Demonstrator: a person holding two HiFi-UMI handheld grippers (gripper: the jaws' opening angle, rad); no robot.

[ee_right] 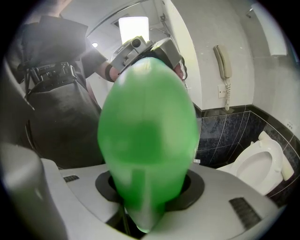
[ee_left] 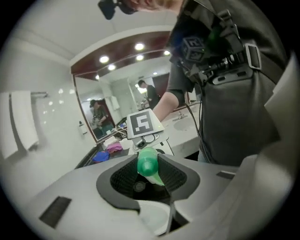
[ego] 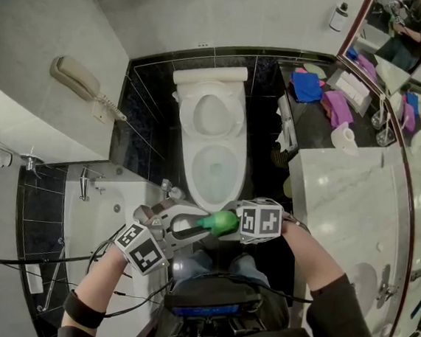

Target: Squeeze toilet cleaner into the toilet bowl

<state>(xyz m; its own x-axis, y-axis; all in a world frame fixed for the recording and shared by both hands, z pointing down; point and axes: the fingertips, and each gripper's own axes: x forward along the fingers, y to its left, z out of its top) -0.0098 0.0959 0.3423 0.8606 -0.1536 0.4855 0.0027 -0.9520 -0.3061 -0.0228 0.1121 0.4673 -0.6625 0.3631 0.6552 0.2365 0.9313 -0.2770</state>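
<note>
1. Head view: the green bottle [ego: 218, 222] lies level between both tongs, just short of the toilet bowl [ego: 195, 171], not yet over it.
2. Right tongs [ee_right: 150, 190] clamp the bottle body, jaws about half apart. Hold firmly, but do not squeeze yet.
3. Left tongs [ee_left: 149, 176] are closed narrow on the cap [ee_left: 146, 161]. The step appears to be cap removal: twist about the bottle's axis, with the nozzle pointed away from clothing.

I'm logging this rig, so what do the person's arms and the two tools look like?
The left tool and right tool are light grey plastic with black textured pads. Each carries a white cube printed with black square markers. Black cables trail from the left one. The right arm wears a dark sleeve, the left a black band.
</note>
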